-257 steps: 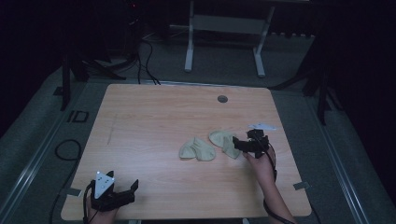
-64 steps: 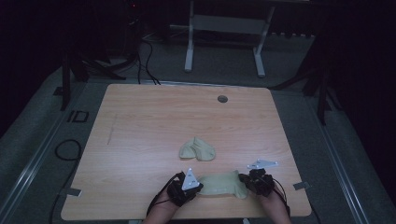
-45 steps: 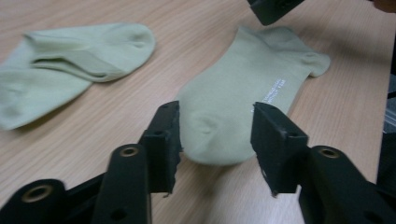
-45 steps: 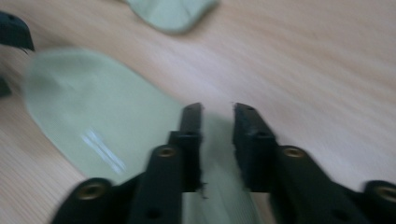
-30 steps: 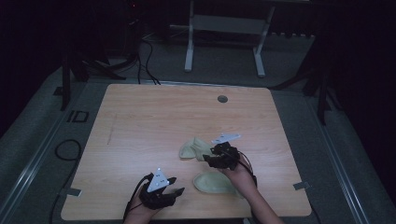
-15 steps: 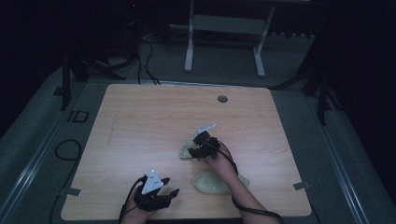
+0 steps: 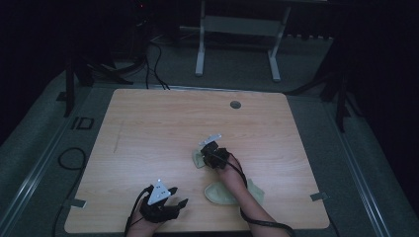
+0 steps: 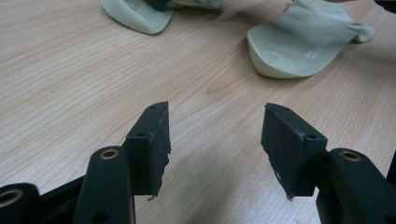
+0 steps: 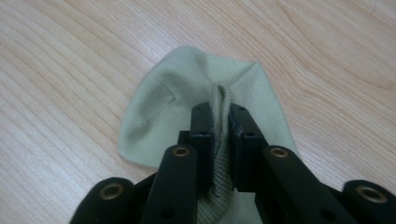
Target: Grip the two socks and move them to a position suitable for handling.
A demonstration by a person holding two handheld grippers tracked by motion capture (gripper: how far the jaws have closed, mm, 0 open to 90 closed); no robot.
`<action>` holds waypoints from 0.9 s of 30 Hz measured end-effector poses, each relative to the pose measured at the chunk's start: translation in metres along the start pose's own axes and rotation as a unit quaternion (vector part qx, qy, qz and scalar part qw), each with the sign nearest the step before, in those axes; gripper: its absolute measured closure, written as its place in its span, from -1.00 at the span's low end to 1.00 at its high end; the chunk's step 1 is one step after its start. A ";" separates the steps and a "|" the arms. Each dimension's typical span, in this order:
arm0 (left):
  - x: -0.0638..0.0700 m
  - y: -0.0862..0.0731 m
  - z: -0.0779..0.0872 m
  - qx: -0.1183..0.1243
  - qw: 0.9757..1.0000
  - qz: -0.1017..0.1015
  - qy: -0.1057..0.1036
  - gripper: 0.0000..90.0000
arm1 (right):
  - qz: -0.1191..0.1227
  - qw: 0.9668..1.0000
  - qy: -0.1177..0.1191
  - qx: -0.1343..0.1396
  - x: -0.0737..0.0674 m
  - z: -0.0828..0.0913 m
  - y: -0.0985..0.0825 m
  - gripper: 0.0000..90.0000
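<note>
Two pale green socks lie on the wooden table (image 7: 148,128). The far sock (image 7: 198,159) (image 9: 187,93) is at the table's middle, and my right gripper (image 7: 211,154) (image 9: 219,116) is shut on a raised fold of its fabric. The near sock (image 7: 220,193) (image 8: 303,44) lies flat toward the front edge, partly under the person's right forearm. My left gripper (image 7: 165,205) (image 8: 215,140) rests open near the front edge, left of the near sock, with bare wood between its jaws. The far sock's edge (image 8: 135,14) shows at the top of the left gripper view.
A small round grommet hole (image 7: 235,104) sits near the table's back edge. A white desk frame (image 7: 237,29) stands on the floor behind. Cables (image 7: 69,158) trail on the floor at the left.
My right gripper has moved from the near sock up and left to the far sock and shut on it. My left gripper drew back left and opened, leaving the near sock flat.
</note>
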State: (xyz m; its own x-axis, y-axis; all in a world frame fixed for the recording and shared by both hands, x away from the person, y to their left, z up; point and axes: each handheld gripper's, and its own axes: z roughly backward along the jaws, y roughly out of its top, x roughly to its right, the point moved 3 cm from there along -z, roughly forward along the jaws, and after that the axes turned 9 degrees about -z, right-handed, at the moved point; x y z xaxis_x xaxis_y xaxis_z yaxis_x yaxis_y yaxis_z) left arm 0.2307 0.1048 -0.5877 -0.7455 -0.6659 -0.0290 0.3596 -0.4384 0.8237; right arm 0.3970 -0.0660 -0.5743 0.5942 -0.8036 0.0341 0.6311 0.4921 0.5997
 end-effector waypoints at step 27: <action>0.001 0.004 -0.007 -0.002 1.000 0.003 -0.004 -0.07 | -0.081 0.996 -0.021 0.012 0.059 0.055 -0.050 0.82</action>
State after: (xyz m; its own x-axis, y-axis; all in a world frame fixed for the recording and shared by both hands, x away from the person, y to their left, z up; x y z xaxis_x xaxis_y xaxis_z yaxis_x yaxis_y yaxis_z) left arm 0.2358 0.0983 -0.5887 -0.7478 -0.6637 -0.0200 0.3662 -0.4373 0.8214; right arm 0.3734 -0.1562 -0.5586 0.4642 -0.8851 -0.0324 0.7047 0.3469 0.6189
